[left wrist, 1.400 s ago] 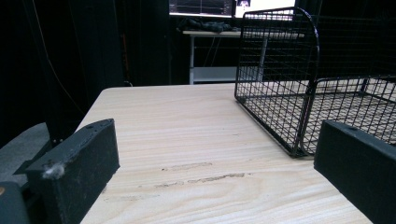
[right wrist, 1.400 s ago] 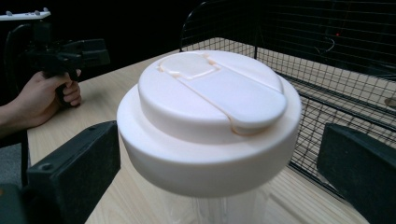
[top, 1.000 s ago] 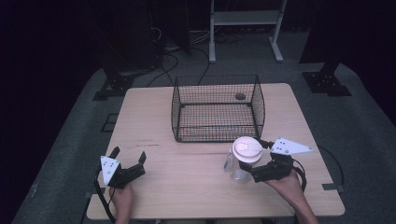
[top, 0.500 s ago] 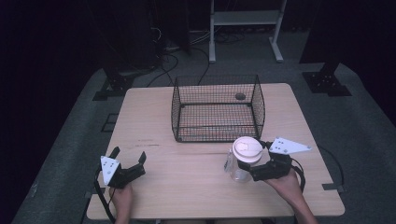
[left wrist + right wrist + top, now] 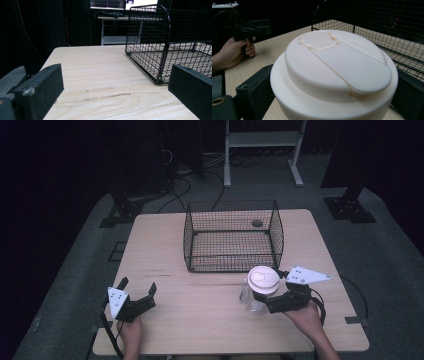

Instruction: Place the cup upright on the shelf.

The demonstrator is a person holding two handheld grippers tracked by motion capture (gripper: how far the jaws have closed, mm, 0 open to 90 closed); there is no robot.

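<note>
A clear plastic cup (image 5: 254,300) with a white lid (image 5: 264,280) stands on the wooden table (image 5: 200,330) near its front right. My right gripper (image 5: 260,301) is shut on the cup just under the lid (image 5: 334,72), one jaw on each side. A black wire basket (image 5: 232,237) sits at the table's middle back, just beyond the cup. My left gripper (image 5: 136,288) rests at the front left, open with nothing between its jaws. In the left gripper view the basket (image 5: 170,47) lies ahead to the right.
A small dark round object (image 5: 257,223) lies at the basket's far side. A white shelf frame (image 5: 262,145) and cables stand on the dark floor behind the table. The other hand with its gripper (image 5: 244,30) appears at the left of the right gripper view.
The right gripper and the cup have shifted very slightly toward the basket. The left gripper has stayed put.
</note>
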